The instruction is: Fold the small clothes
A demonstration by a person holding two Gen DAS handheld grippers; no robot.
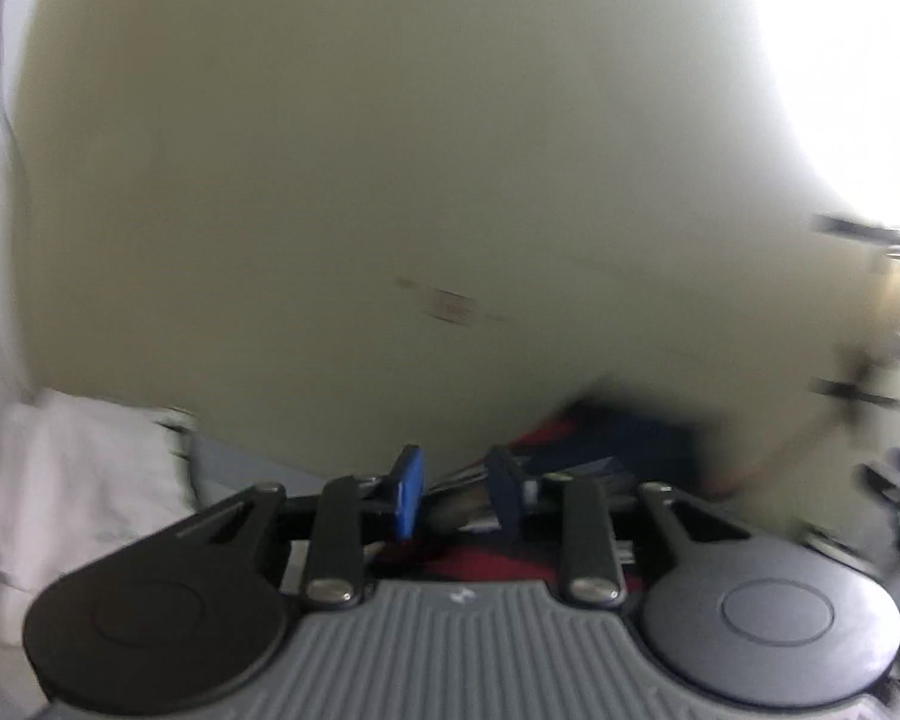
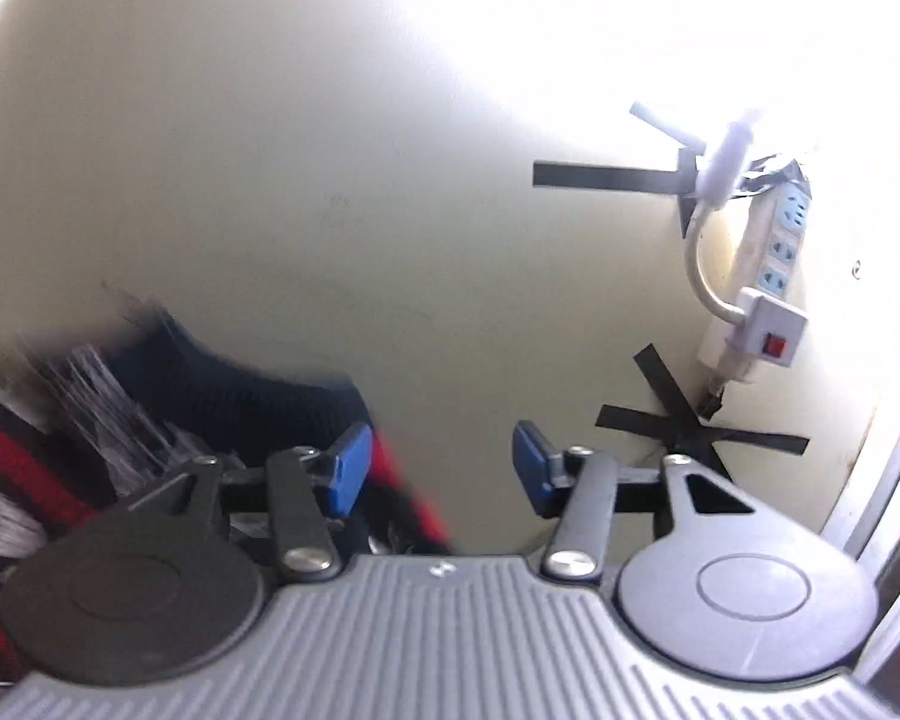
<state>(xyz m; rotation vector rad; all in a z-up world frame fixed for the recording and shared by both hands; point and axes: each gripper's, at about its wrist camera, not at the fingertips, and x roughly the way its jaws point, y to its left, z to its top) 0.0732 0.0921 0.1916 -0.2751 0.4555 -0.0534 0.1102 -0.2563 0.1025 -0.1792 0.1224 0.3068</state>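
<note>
A small striped garment in navy, red and grey lies low in both views: it shows in the left wrist view (image 1: 600, 438) and in the right wrist view (image 2: 150, 396). My left gripper (image 1: 456, 495) has its blue pads partly closed, with garment cloth between and beyond them; whether they pinch it is blurred. My right gripper (image 2: 438, 468) is open and empty, with the garment's red edge (image 2: 402, 480) by its left pad (image 2: 348, 468).
A pale cream surface (image 1: 390, 180) fills both views. Folded white cloth (image 1: 72, 492) lies at the left. A white power strip (image 2: 768, 276) with cable and black tape crosses (image 2: 696, 426) sits at the right. The left view is motion-blurred.
</note>
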